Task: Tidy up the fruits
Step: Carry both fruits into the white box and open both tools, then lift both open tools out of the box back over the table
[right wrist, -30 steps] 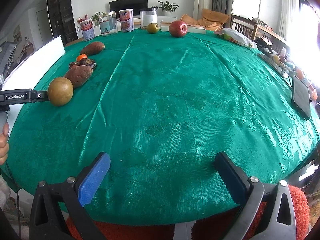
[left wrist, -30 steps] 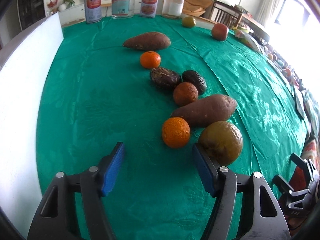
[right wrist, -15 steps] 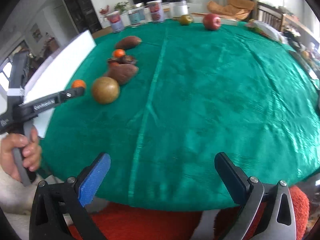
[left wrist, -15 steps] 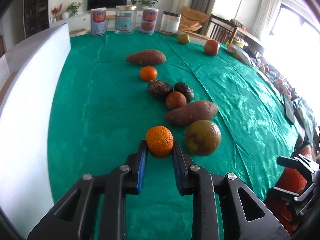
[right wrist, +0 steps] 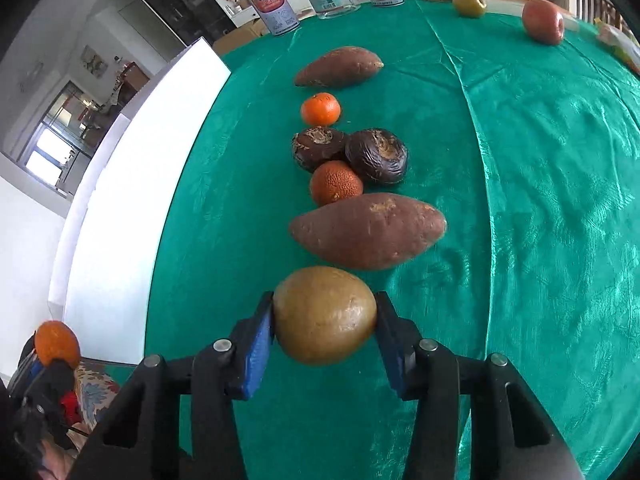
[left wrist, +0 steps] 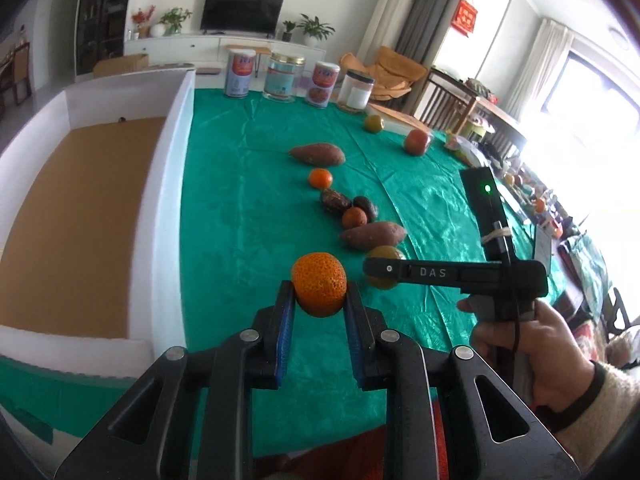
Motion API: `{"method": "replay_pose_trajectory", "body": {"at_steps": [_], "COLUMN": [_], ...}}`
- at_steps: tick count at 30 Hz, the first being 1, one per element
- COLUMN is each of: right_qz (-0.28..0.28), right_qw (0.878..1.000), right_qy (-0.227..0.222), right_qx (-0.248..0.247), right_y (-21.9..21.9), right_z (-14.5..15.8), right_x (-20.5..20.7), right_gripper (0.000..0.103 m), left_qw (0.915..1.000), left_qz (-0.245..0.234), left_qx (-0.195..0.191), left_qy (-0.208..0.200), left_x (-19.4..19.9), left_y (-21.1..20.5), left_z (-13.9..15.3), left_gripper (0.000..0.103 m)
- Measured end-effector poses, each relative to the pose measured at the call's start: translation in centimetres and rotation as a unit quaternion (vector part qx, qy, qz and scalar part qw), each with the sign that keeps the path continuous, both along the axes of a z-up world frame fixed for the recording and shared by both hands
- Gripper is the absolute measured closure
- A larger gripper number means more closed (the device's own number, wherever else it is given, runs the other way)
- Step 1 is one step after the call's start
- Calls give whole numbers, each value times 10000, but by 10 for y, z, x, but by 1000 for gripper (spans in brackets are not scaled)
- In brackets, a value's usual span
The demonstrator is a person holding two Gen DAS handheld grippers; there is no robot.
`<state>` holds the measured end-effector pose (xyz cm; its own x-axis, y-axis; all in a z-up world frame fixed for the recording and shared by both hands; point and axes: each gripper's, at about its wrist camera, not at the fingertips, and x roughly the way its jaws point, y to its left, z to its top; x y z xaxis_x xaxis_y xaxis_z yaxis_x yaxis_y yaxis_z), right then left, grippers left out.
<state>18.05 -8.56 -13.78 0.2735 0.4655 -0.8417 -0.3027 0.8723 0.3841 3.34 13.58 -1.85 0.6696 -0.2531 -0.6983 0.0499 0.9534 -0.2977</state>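
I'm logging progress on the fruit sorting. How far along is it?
Nothing looks sorted yet: the white box shows only its bare brown floor. In hand: the left gripper holds an orange, and the right gripper's jaws are closing on a brown-green round fruit. Left: the rest of the row, like the near sweet potato.

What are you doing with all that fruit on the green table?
A person is sorting fruit with a grabbing tool in each hand. The left tool is shut on a bumpy orange and holds it up off the green cloth, next to a white box. The right tool is closing its jaws around a brownish-green round fruit, and the pads already touch its sides. More oranges, two sweet potatoes and two dark wrinkled fruits lie in a row behind it.
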Motion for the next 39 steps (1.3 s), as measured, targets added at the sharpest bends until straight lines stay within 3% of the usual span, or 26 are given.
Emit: {"method": "replay_pose_trajectory", "body": {"at_steps": [3, 7, 12, 18, 22, 25, 27, 31, 32, 34, 37, 39], "right_qz": [179, 806, 1854, 2724, 2914, 2824, 2719, 2476, 2394, 2162, 1567, 1006], "right_qw": [9994, 9926, 9726, 9567, 9504, 9525, 9542, 9559, 9567, 9596, 9697, 9788], "right_qy": [-114, -277, -420, -813, -1083, -1116, -1206, -1521, -1611, -1783, -1870, -1770], "right_qx": [280, 866, 1340, 618, 68, 248, 319, 423, 385, 237, -95, -233], "right_y": [-3, 38, 138, 236, 260, 252, 236, 190, 175, 140, 76, 27], "right_z": [22, 67, 105, 94, 82, 90, 98, 123, 126, 125, 116, 102], "right_x": [-13, -32, -54, -79, -86, -83, -80, -80, -80, -81, -78, -74], "right_gripper": [55, 55, 55, 55, 54, 53, 48, 42, 35, 27, 25, 21], "left_qw": [9996, 9949, 9840, 9745, 9718, 9708, 9696, 9703, 9715, 9736, 9768, 9743], "left_qz": [176, 884, 1697, 2061, 2136, 2177, 2234, 2192, 2128, 1953, 1560, 1360], "left_qx": [-105, 168, 546, 731, 781, 828, 875, 1008, 1039, 1160, 1299, 1514], "left_qy": [-214, -448, -16, 508, 621, 566, 492, 156, 36, -220, -678, -967], "left_x": [-11, -15, -3, -6, -12, -13, -13, -12, -12, -10, -6, 0], "left_y": [26, 76, 134, 167, 176, 176, 175, 159, 153, 136, 107, 87], "left_z": [24, 48, 26, -13, -22, -19, -16, 1, 7, 19, 35, 40], "left_gripper": [79, 79, 79, 79, 77, 65, 43, 17, 10, 8, 7, 5]}}
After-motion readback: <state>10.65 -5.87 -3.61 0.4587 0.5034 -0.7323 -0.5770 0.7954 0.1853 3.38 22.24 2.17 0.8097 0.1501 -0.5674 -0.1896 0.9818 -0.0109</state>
